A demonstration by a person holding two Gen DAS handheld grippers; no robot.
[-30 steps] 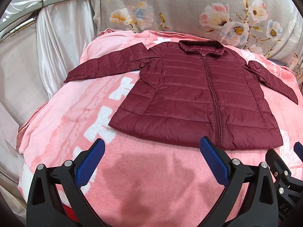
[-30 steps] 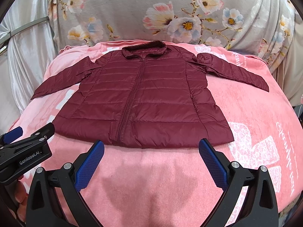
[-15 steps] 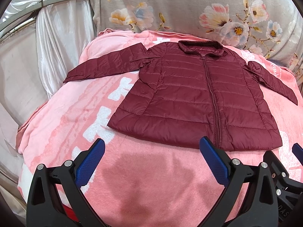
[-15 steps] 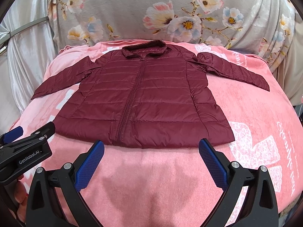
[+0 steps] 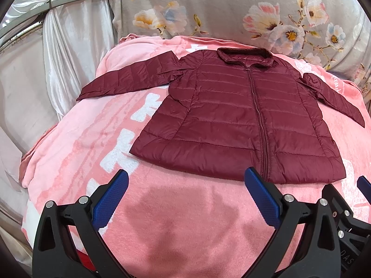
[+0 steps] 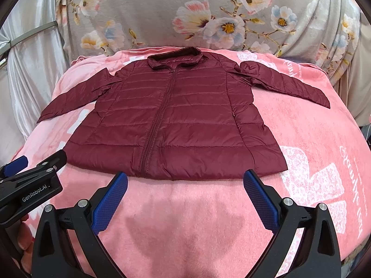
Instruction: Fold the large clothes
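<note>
"GenRobot.AI" printed on left gripper. Left gripper and right gripper spread wide, holding nothing, above blanket near edge. Maroon jacket flat mid-blanket, unfolded.

Pink blanket (white print); floral drape behind; satin curtain.

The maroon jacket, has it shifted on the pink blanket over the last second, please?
No. The jacket lies flat as before, its hem and sleeves over the same white blanket lettering.
</note>
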